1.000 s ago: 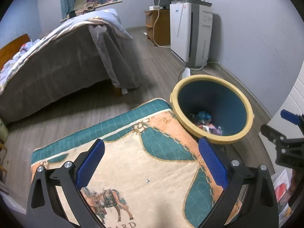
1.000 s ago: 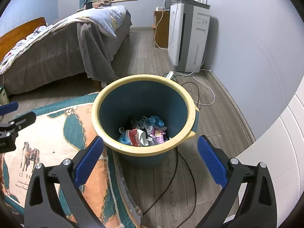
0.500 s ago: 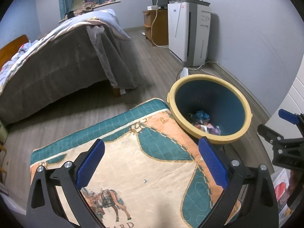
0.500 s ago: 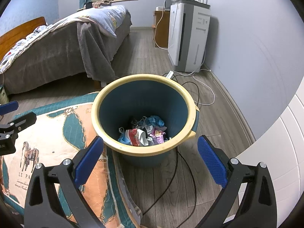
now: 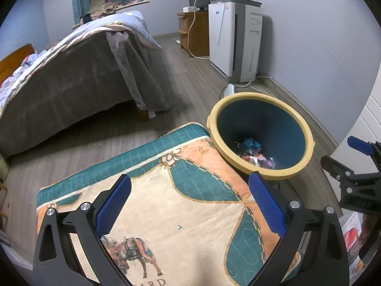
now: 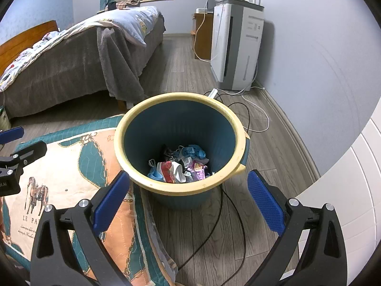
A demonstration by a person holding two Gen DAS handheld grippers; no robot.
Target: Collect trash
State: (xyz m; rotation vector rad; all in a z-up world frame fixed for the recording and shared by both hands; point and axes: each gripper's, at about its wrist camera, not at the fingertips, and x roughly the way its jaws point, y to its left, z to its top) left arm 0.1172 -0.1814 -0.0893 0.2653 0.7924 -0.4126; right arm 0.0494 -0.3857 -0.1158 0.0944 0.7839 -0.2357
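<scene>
Above the quilt [image 5: 190, 205], the left gripper [image 5: 189, 202] is hovering with jaws spread wide, gripping nothing. Over the floor [image 6: 262, 143] the right gripper [image 6: 188, 195] is hanging likewise, jaws apart and empty, facing the bin [image 6: 142, 128]. Trash [image 6: 181, 166] is lying crumpled at the bin's bottom (wrappers, mostly), the bin standing just beside the quilt's edge, a cable [image 6: 238, 214] trailing past its base.
</scene>
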